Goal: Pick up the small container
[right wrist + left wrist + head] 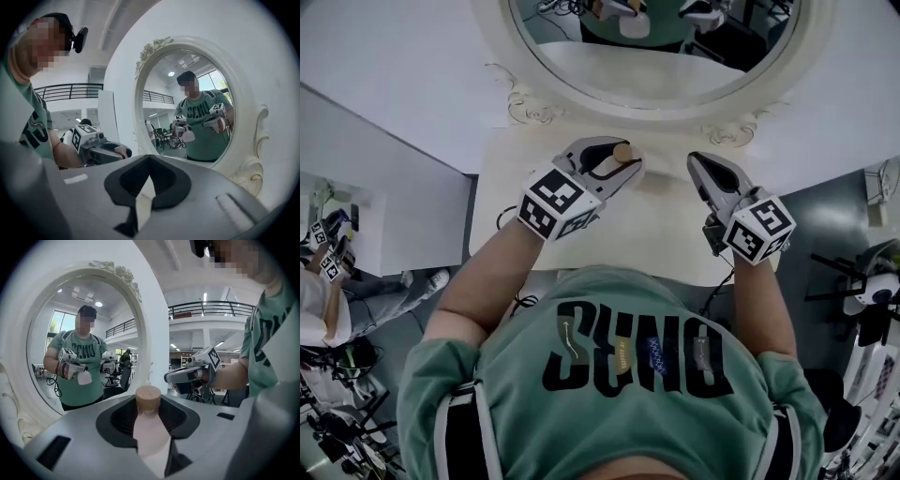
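Note:
The small container is a pale pink bottle with a tan round cap. My left gripper is shut on its body, and the cap sticks out past the fingertips. From the head view the left gripper hovers above the cream table with the container in it. To its right, my right gripper is held at about the same height, shut and with nothing in it. In the right gripper view its jaws meet at the tips around an empty hollow.
A large round mirror in an ornate white frame stands at the back of the table, close ahead of both grippers. It reflects the person and both grippers. The table ends at left and right with grey floor and chairs beyond.

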